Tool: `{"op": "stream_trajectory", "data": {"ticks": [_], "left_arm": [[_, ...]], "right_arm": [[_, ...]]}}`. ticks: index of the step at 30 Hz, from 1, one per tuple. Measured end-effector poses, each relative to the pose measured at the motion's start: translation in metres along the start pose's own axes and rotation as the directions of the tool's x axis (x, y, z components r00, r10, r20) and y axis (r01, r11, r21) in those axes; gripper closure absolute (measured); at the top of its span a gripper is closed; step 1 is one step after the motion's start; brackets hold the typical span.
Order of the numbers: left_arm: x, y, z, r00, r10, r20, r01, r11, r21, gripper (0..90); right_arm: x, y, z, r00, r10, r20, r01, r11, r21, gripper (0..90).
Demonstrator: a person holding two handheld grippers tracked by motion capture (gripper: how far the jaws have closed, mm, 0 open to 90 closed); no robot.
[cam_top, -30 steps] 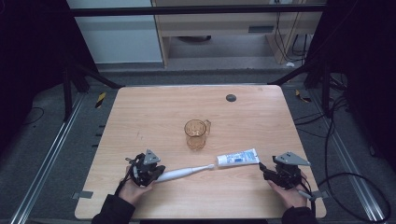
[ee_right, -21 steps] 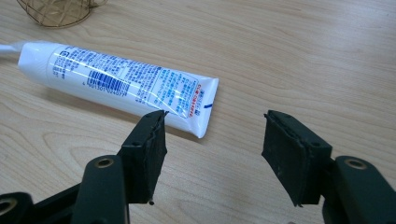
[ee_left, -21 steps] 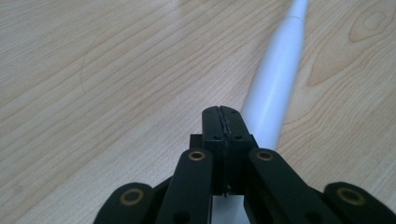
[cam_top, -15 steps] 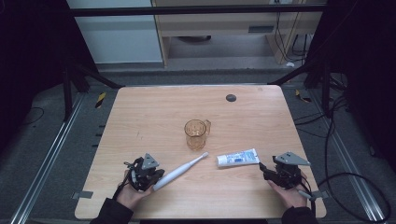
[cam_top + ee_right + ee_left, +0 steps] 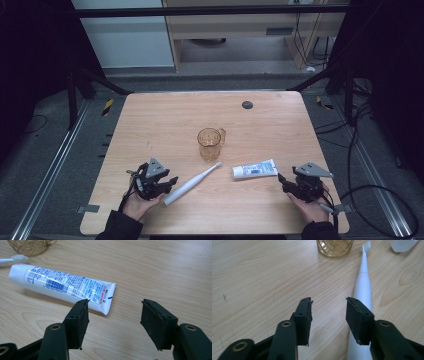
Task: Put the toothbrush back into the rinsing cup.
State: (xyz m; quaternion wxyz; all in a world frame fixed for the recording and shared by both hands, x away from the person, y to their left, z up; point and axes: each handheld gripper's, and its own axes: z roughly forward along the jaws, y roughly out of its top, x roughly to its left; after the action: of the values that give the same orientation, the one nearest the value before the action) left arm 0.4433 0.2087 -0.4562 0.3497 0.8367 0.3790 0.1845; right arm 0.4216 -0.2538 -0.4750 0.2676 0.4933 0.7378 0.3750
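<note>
left gripper (image 5: 329, 308) has just been opening; its black jaws stand spread with bare wood between them, the white plastic electric toothbrush (image 5: 192, 183) lying just beside on the light wooden table (image 5: 165, 120). right gripper (image 5: 113, 312) gapes too, near the white toothpaste tube (image 5: 62, 285) with blue print and a barcode, the small lettering unreadable. amber glass mug (image 5: 209, 143) stands beyond.

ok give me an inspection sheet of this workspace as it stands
surface: light wooden table, small dark round disc near far edge
job's things: white electric toothbrush lying flat; white printed toothpaste tube lying flat; amber glass mug upright
clutter: nothing seen
grippers: left claw has just been opening, toothbrush beside it, not clamped; right claw open near tube's crimped end
cables: black leads on floor at right
surroundings: grey floor, wooden cabinet behind
</note>
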Motion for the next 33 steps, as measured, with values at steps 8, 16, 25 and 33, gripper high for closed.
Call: {"op": "stream_trajectory", "data": {"ticks": [8, 16, 25, 33], "left_arm": [[-0.001, 0.011, 0.002, 0.9997, 0.017, -0.015, -0.017, 0.9999, -0.002, 47.0], [-0.002, 0.024, 0.002, 0.9999, 0.012, 0.008, -0.012, 0.9994, -0.033, 37.8], [-0.001, 0.041, 0.003, 0.9986, 0.04, 0.035, -0.04, 0.9992, -0.002, 34.4], [-0.007, 0.056, 0.008, 0.9968, 0.057, 0.056, -0.057, 0.9984, -0.001, 33.4]], "right_arm": [[-0.002, 0.0, -0.003, 0.9999, 0.007, 0.012, -0.007, 1.0, -0.006, 38.0], [-0.004, 0.0, -0.003, 0.9996, 0.017, 0.021, -0.017, 1.0, -0.002, 36.6], [-0.005, 0.0, -0.002, 0.9994, 0.026, 0.022, -0.026, 1.0, 0.002, 36.4], [-0.005, 0.001, -0.002, 0.9995, 0.022, 0.021, -0.022, 1.0, 0.003, 36.3]]}}
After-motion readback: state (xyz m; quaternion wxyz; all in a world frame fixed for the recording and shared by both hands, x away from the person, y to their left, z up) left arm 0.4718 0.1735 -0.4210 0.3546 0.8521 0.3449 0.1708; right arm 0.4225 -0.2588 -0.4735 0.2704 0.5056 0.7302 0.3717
